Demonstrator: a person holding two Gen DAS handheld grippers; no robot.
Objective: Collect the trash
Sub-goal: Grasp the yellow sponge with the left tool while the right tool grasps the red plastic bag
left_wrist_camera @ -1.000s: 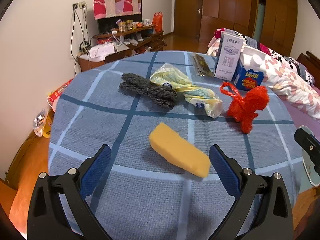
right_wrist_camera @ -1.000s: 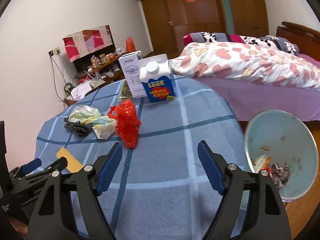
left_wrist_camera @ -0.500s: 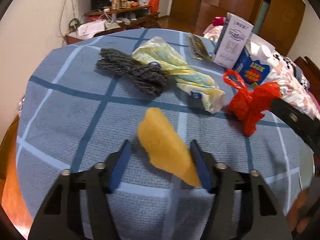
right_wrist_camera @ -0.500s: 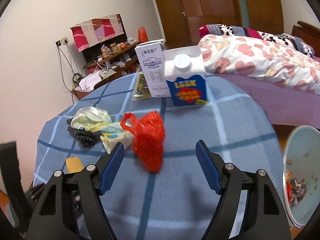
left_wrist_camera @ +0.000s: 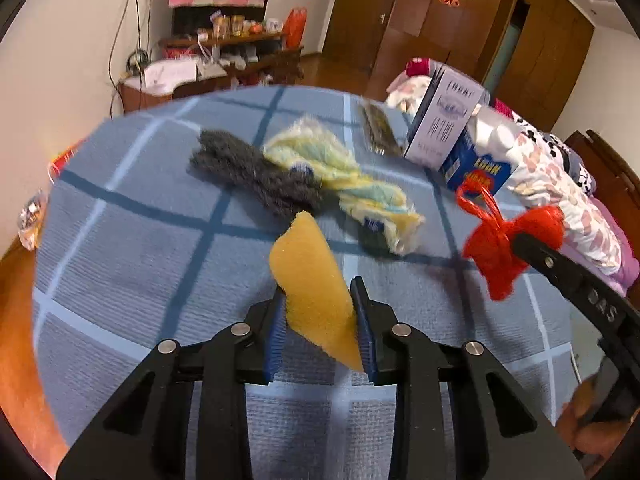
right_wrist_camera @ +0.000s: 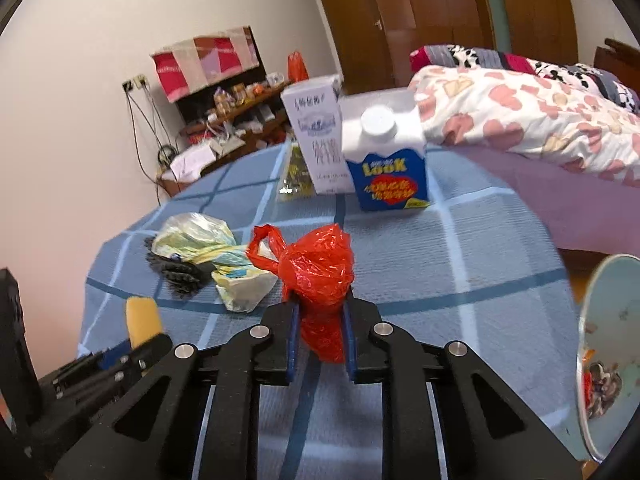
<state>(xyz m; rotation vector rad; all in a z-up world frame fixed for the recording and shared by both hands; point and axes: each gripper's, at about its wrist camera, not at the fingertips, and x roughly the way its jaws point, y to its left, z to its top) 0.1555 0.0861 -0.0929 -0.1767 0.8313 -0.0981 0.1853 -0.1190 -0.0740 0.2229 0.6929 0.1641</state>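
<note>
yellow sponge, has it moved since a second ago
Yes. The yellow sponge lay flat on the blue cloth; now it stands tilted up, pinched in the left gripper, nearer the grey scrubber.

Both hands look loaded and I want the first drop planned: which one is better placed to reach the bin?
Probably the right gripper: shut on the red bag, with the bin at its right side. The left gripper holds the sponge, farther off.

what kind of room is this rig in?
Most likely a home bedroom: a bed with a heart-print quilt, dark wooden wardrobe doors, and a round table in a blue checked cloth holding the trash.
</note>
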